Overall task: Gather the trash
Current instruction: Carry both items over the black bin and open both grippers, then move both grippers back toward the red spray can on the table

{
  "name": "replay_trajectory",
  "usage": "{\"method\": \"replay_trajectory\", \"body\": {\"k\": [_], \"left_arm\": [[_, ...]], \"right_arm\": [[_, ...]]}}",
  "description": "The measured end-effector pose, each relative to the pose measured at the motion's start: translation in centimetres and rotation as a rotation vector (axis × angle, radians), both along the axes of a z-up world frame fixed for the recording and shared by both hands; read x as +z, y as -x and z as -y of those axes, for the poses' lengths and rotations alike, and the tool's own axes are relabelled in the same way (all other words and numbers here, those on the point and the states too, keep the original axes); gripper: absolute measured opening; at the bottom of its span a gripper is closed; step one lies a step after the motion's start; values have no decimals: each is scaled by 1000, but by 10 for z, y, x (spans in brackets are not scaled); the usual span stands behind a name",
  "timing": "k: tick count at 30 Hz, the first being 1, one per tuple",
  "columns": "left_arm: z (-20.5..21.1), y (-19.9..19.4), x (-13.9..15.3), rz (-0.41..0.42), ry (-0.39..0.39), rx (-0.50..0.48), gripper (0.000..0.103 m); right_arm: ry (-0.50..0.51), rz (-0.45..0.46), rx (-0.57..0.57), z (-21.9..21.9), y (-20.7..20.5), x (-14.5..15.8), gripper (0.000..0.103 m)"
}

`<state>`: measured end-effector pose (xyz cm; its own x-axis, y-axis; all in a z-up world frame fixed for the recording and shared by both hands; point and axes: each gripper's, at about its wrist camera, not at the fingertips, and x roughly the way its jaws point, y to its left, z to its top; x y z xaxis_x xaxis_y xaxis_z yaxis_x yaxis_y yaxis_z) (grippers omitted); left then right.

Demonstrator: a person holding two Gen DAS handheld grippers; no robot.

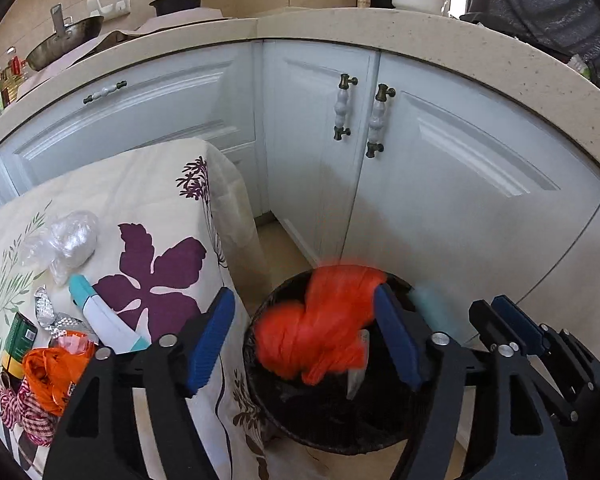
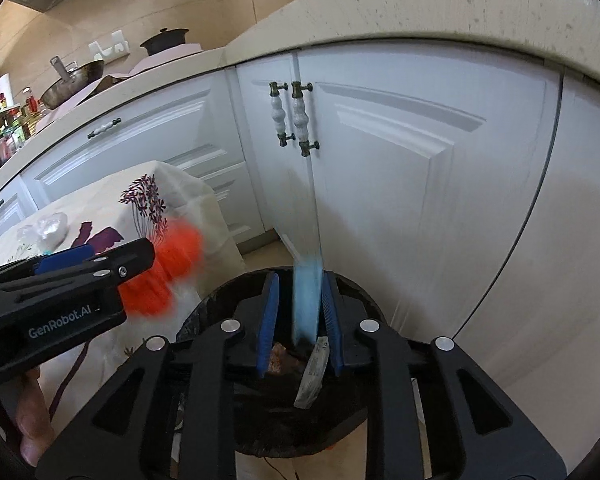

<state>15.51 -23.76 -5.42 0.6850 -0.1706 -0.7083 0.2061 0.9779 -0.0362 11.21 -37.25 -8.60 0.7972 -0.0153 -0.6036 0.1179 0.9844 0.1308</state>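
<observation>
A black round bin (image 1: 260, 396) stands on the floor below both grippers. My left gripper (image 1: 304, 312) is open over it. A motion-blurred orange plastic bag (image 1: 320, 332) hangs between its blue pads, clear of the left pad. My right gripper (image 2: 300, 308) is over the same bin (image 2: 220, 308), its jaws slightly apart. A blurred light-blue strip (image 2: 306, 300) stands between them, with a gap at the left pad. In the left wrist view the right gripper (image 1: 512, 320) shows beside the bin. More trash lies on the floral-cloth table (image 1: 160, 208).
On the cloth lie a clear plastic wad (image 1: 70, 244), a teal-and-white tube (image 1: 104, 316), foil blisters (image 1: 50, 312), a green can (image 1: 18, 340), another orange bag (image 1: 52, 372) and red-white string (image 1: 24, 412). White cabinet doors (image 1: 440, 184) stand close behind the bin. A wrapper (image 2: 312, 372) lies inside.
</observation>
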Motion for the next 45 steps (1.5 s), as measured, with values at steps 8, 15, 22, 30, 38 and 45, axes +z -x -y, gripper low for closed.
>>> {"method": "replay_trajectory", "body": {"k": [8, 15, 22, 30, 38, 45], "left_arm": [[-5, 7, 12, 24, 6, -19, 74], [-31, 26, 33, 65, 29, -12, 74], [-75, 48, 48, 101, 32, 27, 76], [-145, 73, 54, 137, 0, 118, 77], [-211, 98, 47, 143, -20, 214, 77], [-252, 115, 37, 138, -31, 286, 77]], "right_arm": [[5, 8, -7, -5, 4, 8, 23], [14, 44, 4, -19, 20, 28, 23], [16, 86, 48, -50, 38, 50, 32], [18, 101, 132, -103, 53, 62, 34], [35, 85, 233, -162, 65, 63, 34], [60, 41, 340, -215, 79, 53, 35]]}}
